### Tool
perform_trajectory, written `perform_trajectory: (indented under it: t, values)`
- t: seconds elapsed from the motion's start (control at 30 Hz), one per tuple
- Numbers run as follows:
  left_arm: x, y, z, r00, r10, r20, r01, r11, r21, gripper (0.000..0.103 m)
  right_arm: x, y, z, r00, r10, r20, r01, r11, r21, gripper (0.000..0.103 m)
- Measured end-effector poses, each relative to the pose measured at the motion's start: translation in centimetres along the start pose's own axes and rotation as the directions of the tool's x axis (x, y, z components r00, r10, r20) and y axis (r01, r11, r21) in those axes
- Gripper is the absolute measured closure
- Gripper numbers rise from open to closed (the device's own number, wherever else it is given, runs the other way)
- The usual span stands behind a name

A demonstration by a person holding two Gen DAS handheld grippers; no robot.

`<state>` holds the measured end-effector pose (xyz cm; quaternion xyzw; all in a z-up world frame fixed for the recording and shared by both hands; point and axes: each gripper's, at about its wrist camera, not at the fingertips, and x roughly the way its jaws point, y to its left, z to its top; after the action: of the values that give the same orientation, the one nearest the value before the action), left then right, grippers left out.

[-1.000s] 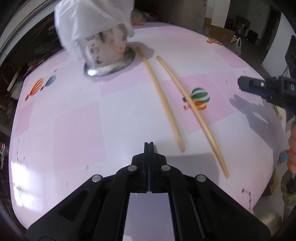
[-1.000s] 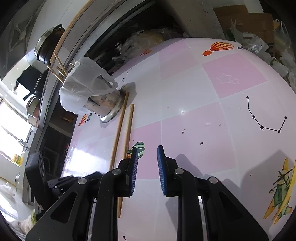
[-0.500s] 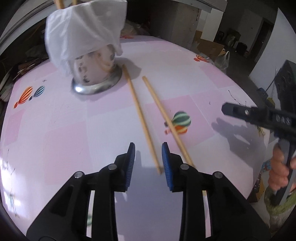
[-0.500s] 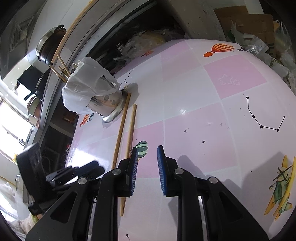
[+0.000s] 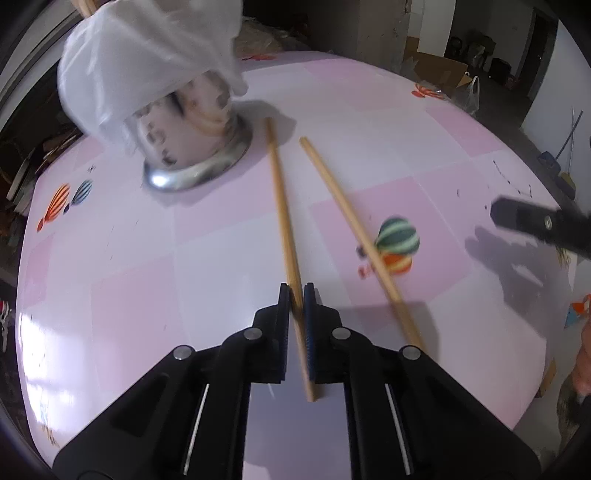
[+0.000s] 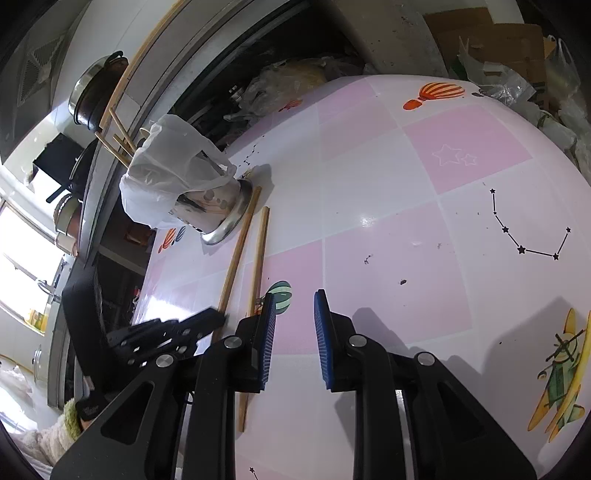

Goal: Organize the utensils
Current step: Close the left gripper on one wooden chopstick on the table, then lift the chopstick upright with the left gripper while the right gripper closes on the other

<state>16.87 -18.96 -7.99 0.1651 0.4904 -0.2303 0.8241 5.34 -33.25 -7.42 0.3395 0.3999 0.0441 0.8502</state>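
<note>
Two long wooden chopsticks lie on the pink checked table. My left gripper (image 5: 296,291) is shut on the left chopstick (image 5: 281,199) near its close end; the stick runs between the pads and away toward the holder. The right chopstick (image 5: 347,225) lies free beside it. A steel utensil holder (image 5: 192,147) draped with a white plastic bag (image 5: 147,59) stands at the far left, with several chopsticks in it (image 6: 114,142). My right gripper (image 6: 294,306) is open and empty above the table, to the right of both chopsticks (image 6: 258,251). It shows at the right of the left wrist view (image 5: 517,218).
The table (image 6: 406,221) has balloon, star and plane prints. Behind it are a counter with pots (image 6: 92,92), bags and cardboard boxes (image 6: 491,33). The table's edges curve away on all sides.
My left gripper opened, moved forward over the left chopstick's near end and closed on it. The right gripper stayed open and almost still.
</note>
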Motion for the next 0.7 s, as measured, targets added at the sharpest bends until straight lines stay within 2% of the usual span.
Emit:
perform_trajectory:
  t: [0.43,0.5,0.57,0.7]
  values:
    - [-4.8,4.1,-8.4,0.998,0.017,-0.065,-0.023,0.996,-0.091,0.097,0.1,1.0,-0.2,1.000,0.008,-0.003,-0.008,1.000,-0.023,0.081]
    - [-5.2,4.5,-8.8,0.998,0.011,-0.057,-0.016,0.995,-0.095,0.092,0.3,1.2,-0.4,1.000,0.009,-0.008,-0.009,1.000,-0.027,0.081]
    - [-5.2,4.9,-8.9,0.999,0.008,-0.054,-0.013,0.994,-0.107,0.075,0.4,1.4,-0.4,1.000,0.010,-0.013,-0.011,0.999,-0.032,0.081]
    - [-5.8,5.5,-7.3,1.000,-0.001,0.001,0.002,0.994,-0.114,0.068,0.3,1.9,-0.6,1.000,0.009,-0.015,-0.010,0.999,-0.048,0.081]
